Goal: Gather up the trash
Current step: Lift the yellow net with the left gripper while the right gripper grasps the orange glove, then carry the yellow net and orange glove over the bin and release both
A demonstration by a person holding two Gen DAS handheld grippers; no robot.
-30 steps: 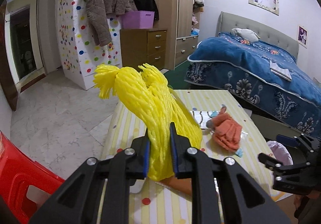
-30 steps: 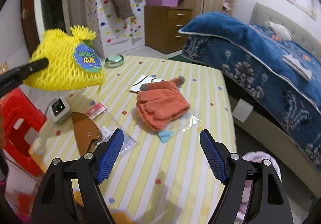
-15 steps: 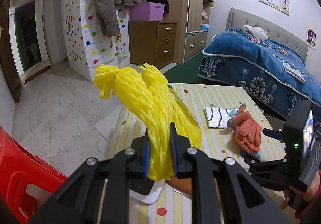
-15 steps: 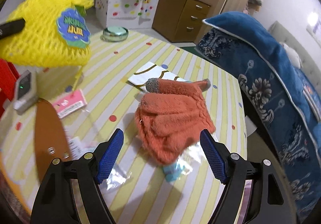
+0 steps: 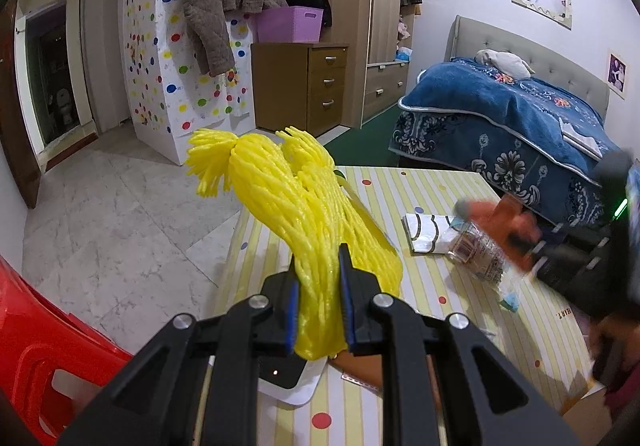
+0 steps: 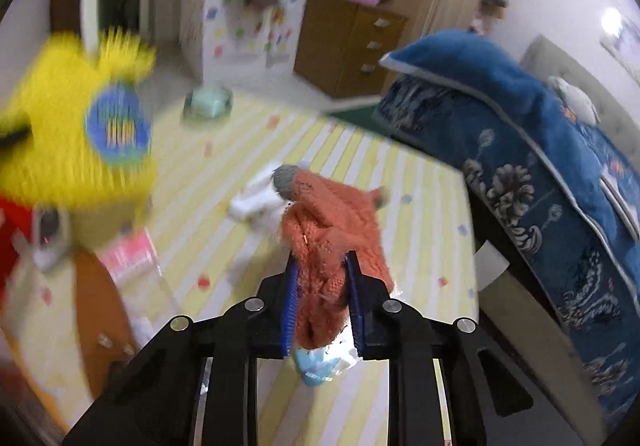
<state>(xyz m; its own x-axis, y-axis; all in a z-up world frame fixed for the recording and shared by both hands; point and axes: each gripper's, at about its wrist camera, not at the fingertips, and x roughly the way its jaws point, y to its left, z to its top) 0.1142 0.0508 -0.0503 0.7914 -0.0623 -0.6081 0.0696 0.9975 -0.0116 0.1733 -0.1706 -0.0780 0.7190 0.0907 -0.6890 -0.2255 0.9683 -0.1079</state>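
Our left gripper jaws clamp the yellow net, its long axis pointing up and away over the surface. Our right gripper jaws are closing, pressing the orange glove, which stretches forward above the surface.

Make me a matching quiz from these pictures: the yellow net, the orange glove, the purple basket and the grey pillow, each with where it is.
Things:
1. yellow net
2. orange glove
3. purple basket
4. grey pillow

Places:
A. on the blue bed
B. between the right gripper's closing jaws
C. on the brown drawers
D. clamped in the left gripper

Pairs: 1-D, 2-B, 3-C, 4-A
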